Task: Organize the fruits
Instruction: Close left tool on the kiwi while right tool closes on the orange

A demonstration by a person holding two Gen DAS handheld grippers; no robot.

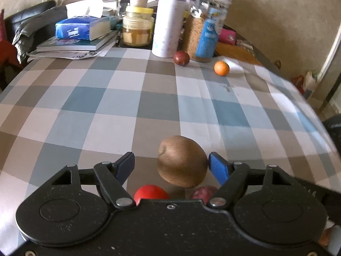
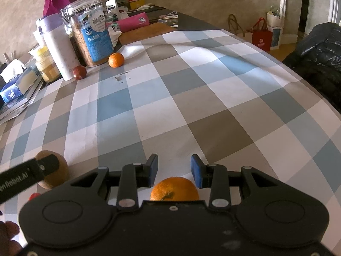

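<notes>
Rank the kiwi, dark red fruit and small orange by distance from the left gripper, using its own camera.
1. Kiwi: between the left gripper's open fingers.
2. Dark red fruit: far across, beside the white bottle.
3. Small orange: far right; roughly level with the red fruit, hard to separate.

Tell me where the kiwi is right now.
The kiwi sits near the table's front edge in the left wrist view, between the left gripper fingers, by a red fruit.

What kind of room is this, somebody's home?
Probably a home dining table: a checked tablecloth, a clip-top food jar, a tissue pack on books, and shopping bags on the floor.
</notes>
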